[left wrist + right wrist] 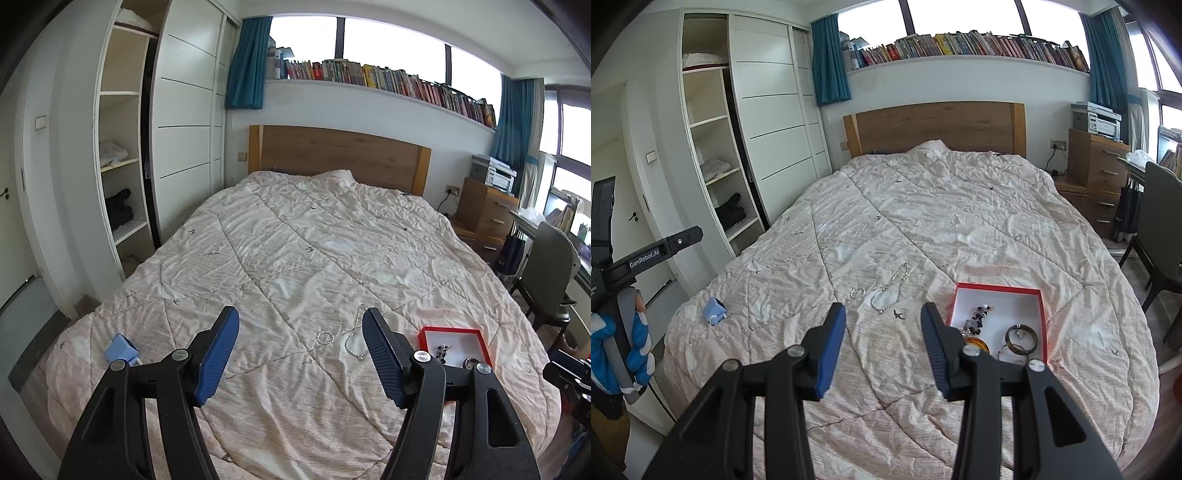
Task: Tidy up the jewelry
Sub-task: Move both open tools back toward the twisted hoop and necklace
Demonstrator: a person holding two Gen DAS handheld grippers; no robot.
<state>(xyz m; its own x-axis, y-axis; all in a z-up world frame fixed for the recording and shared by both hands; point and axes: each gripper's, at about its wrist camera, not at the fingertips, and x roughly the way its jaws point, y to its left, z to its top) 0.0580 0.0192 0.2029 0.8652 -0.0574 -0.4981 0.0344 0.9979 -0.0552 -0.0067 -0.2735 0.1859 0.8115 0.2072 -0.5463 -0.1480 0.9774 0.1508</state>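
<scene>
Both grippers are hanging above the foot of the bed [295,229], and neither one is holding anything. The left gripper [301,325] has its blue-padded fingers [218,354] spread wide apart, nothing between them but quilt. Same deal with the right gripper [882,315] — fingers apart, not touching any of the jewelry.

The jewelry itself is split up. A red-edged box [1043,314] with a white inside sits on the quilt toward the right side of the bed, and it's already got stuff in it: a beaded bracelet [977,319] near the middle, a dark bangle [1021,338] toward the near right corner, and an amber ring-shaped piece [979,343] partly hidden behind the right gripper's finger. Still loose on the quilt, left of the box, are a silver chain [890,290] lying in a loop and, just beside it further left, a small silver ring-shaped thing [857,292] — can't tell if it's a bracelet or a big ring.

In the left view the chain [354,339] sits just beside the gripper's right finger, with the little silver hoop [325,338] out in the open gap between the fingers. Well off to the left near the bed edge there's a small light-blue box [714,312].
</scene>
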